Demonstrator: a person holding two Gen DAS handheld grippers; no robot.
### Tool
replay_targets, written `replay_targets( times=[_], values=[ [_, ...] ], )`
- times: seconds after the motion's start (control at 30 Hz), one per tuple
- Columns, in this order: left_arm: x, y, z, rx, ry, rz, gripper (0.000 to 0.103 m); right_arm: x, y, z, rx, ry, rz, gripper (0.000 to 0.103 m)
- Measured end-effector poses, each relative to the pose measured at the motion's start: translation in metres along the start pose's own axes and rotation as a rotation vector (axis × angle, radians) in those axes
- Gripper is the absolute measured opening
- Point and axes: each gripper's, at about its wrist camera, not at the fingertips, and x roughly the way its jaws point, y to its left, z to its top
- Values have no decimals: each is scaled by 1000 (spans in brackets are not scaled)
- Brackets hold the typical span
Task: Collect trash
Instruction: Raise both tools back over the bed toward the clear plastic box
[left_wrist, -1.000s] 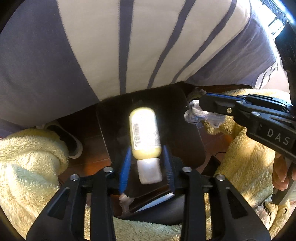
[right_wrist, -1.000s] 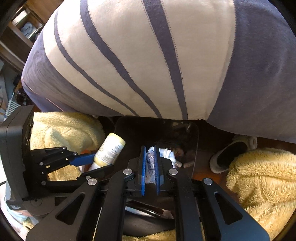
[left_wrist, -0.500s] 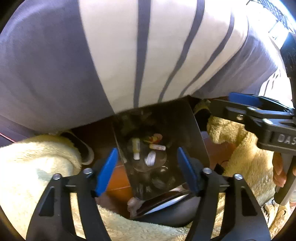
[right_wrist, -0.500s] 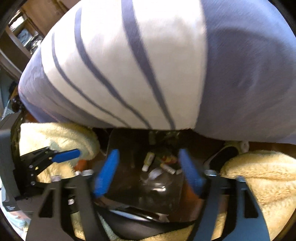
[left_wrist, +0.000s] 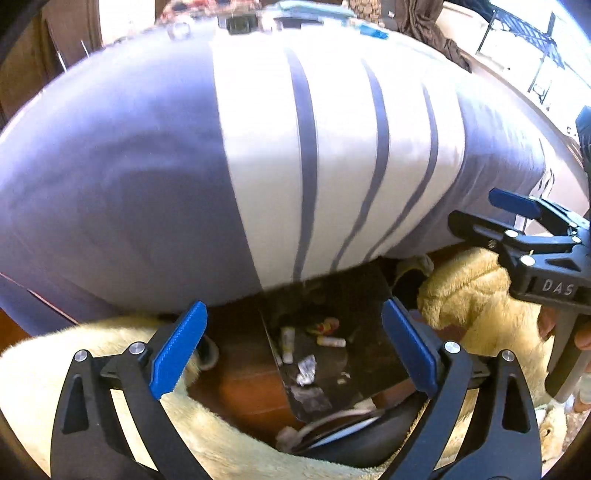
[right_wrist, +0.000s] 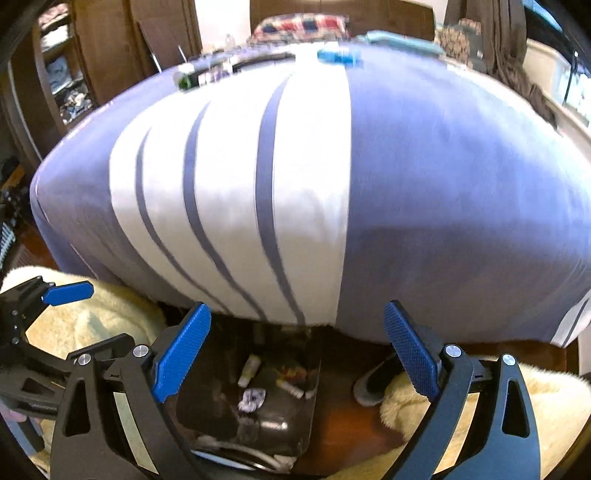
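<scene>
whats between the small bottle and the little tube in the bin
In the left wrist view, only bare dark bin floor separates the small bottle from the little tube.

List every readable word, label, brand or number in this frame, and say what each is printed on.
"DAS": white letters on the black body of the right gripper, seen in the left wrist view; the word may run on past the frame edge.
Small bottle in the black bin: any label too small to read.
Nothing else legible.

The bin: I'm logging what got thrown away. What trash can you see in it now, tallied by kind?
In the dark bin:
Cream bottle: 1
Small white tube: 1
Crumpled wrapper: 1
Red-yellow piece: 1
Total: 4 distinguishable; smaller scraps are too blurred to count.
</scene>
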Motion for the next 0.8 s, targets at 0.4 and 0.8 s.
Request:
replay_targets(
  times=[0.4, 0.8],
  values=[
    [-29, 20, 60, 4, -123, 72, 92, -21, -25, 64, 13, -108, -54, 95],
    [-12, 45, 122, -18, -163, 117, 92, 15, -23, 110, 8, -104, -2, 95]
  ],
)
